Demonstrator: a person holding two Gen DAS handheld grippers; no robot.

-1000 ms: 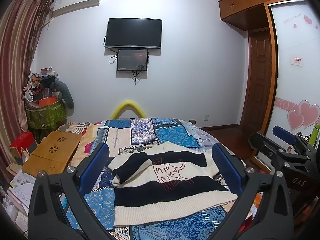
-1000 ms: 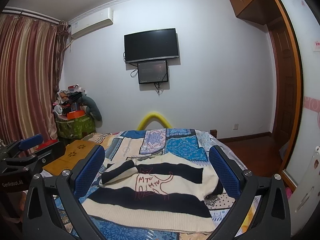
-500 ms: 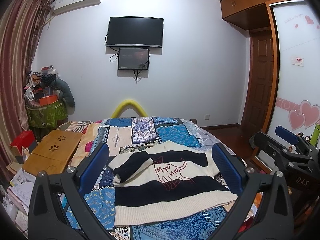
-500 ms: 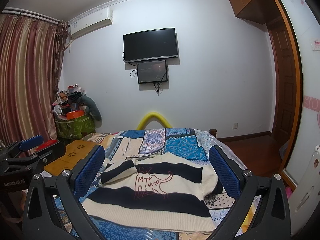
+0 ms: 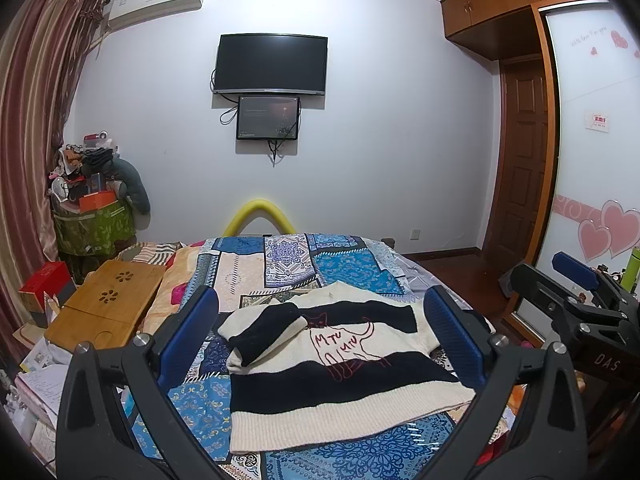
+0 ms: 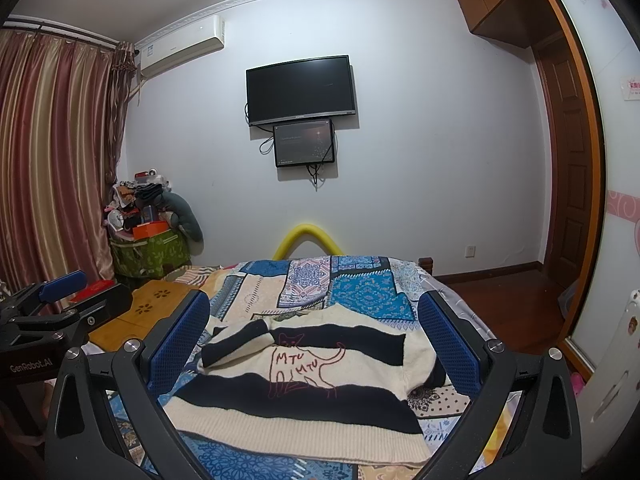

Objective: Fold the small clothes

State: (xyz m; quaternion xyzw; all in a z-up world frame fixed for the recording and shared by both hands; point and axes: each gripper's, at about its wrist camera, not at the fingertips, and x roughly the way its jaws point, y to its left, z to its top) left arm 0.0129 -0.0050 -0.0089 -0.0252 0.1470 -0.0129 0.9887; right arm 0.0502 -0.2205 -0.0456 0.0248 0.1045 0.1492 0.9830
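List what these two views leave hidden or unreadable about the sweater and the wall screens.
- Sweater right sleeve: left wrist view, behind the left claw finger; right wrist view, tucked in shadow beside the right claw finger.
- Small screen text: too small in both.
- Sweater underside: hidden against the quilt.

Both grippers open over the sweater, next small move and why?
Probably bring the right gripper down to the right sleeve. The left sleeve already lies folded across the sweater; the right still hangs off its side. Neither holds anything.
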